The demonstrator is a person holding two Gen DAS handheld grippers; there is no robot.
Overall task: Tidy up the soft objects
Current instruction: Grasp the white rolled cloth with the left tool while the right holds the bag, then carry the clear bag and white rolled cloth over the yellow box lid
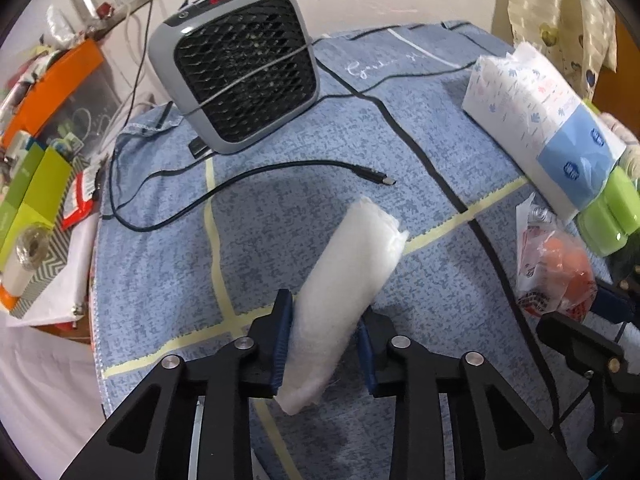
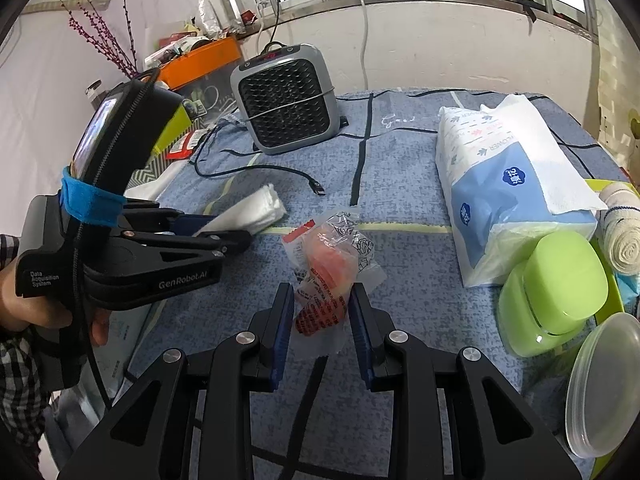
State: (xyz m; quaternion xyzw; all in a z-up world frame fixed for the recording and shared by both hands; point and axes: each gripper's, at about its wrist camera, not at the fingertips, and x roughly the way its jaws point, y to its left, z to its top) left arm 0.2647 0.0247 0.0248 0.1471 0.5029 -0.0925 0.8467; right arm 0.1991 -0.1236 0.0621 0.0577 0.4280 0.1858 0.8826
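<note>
A white roll of soft wadding [image 1: 352,264] lies on the blue cloth [image 1: 280,208], and my left gripper [image 1: 326,312] is shut on its near end, with both blue pads pressing its sides. The right wrist view shows the same roll [image 2: 252,210] sticking out beyond the left gripper [image 2: 240,240], which a hand holds. An orange soft item in a clear printed wrapper [image 2: 332,264] rests on the cloth. My right gripper [image 2: 320,296] is shut on the wrapper's near part. The packet [image 1: 560,276] also shows at the right of the left wrist view.
A grey fan heater [image 2: 286,100] stands at the back, with a black USB cable [image 1: 360,170] trailing across the cloth. At the right are a tissue pack [image 2: 508,184], a green container [image 2: 552,288], a bandage roll [image 2: 624,236] and a clear lid [image 2: 608,384]. Boxes crowd the left edge [image 1: 36,184].
</note>
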